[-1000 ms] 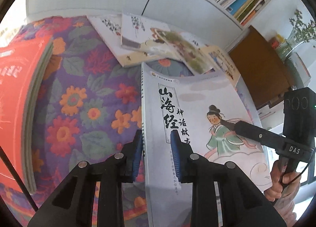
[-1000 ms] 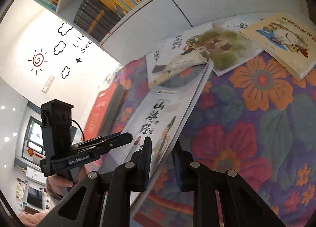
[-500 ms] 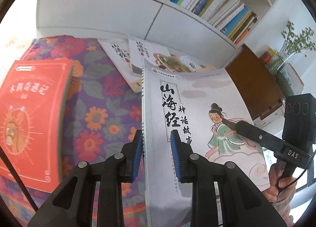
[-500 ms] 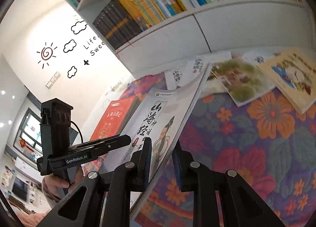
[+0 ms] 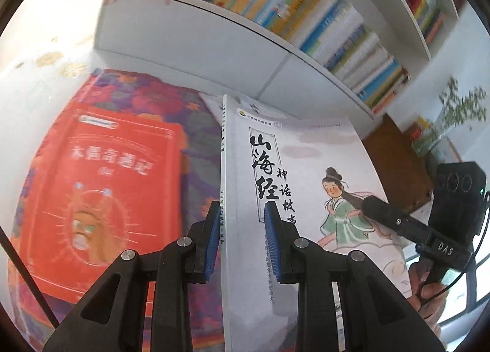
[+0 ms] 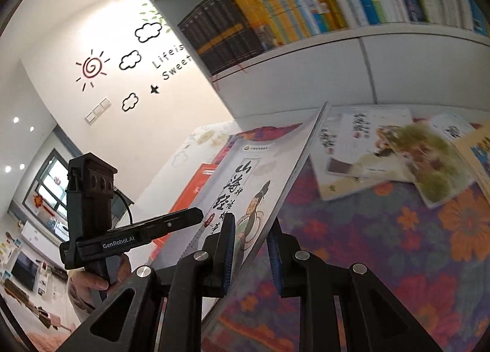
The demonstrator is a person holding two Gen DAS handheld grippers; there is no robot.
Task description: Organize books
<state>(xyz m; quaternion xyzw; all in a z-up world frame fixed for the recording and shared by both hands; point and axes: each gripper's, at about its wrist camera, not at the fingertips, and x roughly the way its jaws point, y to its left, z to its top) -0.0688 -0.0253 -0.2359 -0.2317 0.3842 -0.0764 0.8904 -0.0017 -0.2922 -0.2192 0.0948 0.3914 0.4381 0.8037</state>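
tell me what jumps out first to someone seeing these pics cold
The white illustrated book fills the centre, lifted off the table, with the left gripper clamped on its spine edge and the right gripper on the opposite edge. Beside it, a bright red book lies flat on the flowered tablecloth, below a packed bookshelf.

Home reading room, packed bookshelves (image 6: pixel 306 9), wall decals (image 6: pixel 92 67)

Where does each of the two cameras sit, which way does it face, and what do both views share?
Left wrist: on the left gripper, facing bookshelf; shows the white picture book it clamps, the red book, the right gripper's finger, a hand.
Right wrist: on the right gripper, facing the same shelves; shows the left gripper's finger, a hand.
Shared: the white book, red book, floral cloth.
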